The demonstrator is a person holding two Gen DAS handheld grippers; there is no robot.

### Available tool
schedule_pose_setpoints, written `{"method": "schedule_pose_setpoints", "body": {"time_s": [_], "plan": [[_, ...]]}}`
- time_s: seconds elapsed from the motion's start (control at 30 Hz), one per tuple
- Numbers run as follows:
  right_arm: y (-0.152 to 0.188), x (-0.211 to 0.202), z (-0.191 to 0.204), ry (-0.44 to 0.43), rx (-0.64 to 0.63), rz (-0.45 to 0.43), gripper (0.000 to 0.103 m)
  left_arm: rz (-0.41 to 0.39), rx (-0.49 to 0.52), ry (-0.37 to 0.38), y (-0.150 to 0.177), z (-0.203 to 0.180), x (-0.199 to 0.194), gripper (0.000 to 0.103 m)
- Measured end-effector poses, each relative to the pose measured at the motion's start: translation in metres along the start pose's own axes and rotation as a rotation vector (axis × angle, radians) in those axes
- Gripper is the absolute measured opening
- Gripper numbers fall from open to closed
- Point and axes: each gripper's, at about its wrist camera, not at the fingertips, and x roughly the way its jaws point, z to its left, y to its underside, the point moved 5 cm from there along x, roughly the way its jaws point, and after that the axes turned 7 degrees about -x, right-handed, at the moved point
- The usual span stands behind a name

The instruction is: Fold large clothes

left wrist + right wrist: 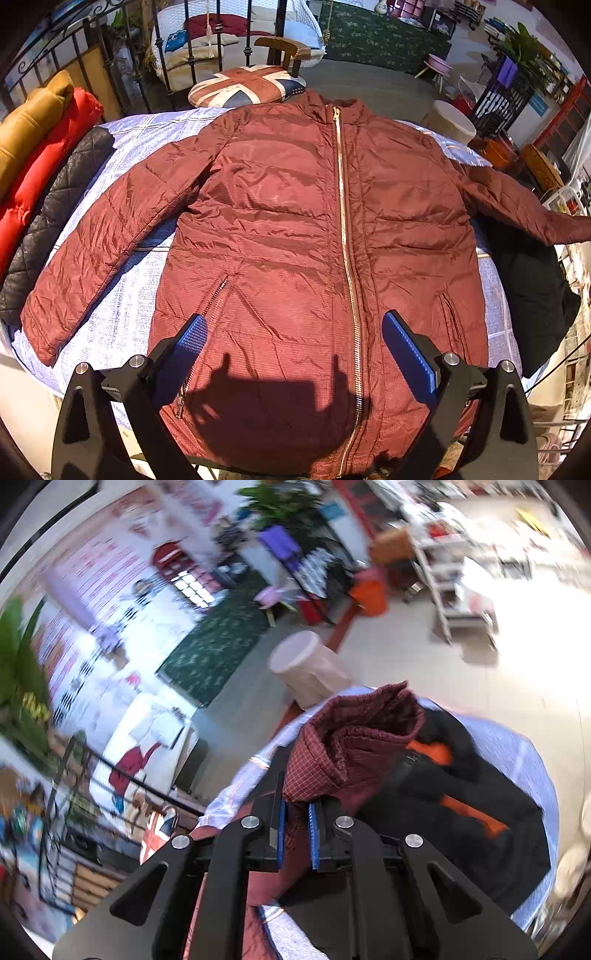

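A maroon quilted jacket (288, 229) lies face up and zipped on a pale blue patterned table (122, 317), collar far, hem near. Its left sleeve (107, 236) lies spread on the cloth. Its right sleeve (524, 206) stretches out to the right, lifted off the table. My left gripper (293, 343) is open and empty above the jacket's hem. My right gripper (295, 827) is shut on the cuff of the jacket's right sleeve (354, 738), which bunches above the blue pads and is held up over a black coat.
A black coat with orange trim (461, 812) lies at the table's right edge (528, 295). Yellow, red (44, 162) and black quilted (48, 229) jackets are stacked at the left. A Union Jack cushioned chair (247, 85) stands behind the table. A round white stool (306, 668) is on the floor.
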Motion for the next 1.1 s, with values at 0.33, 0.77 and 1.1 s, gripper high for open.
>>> {"method": "schedule_pose_setpoints", "body": {"time_s": [0.33,0.77,1.1], "plan": [[0.016,0.027,0.283,-0.284,-0.537,0.013,0.01,-0.07,-0.099,0.002,-0.04,0.057,-0.009,0.094],[0.279,0.125,0.509,-0.559,-0.887,0.444,0.01,-0.106,-0.069,-0.153,-0.056,0.134,-0.008,0.094],[0.344,0.144,0.492,-0.449,-0.952,0.538,0.067,-0.062,-0.037,-0.118,-0.078,0.133,0.024,0.094]]}}
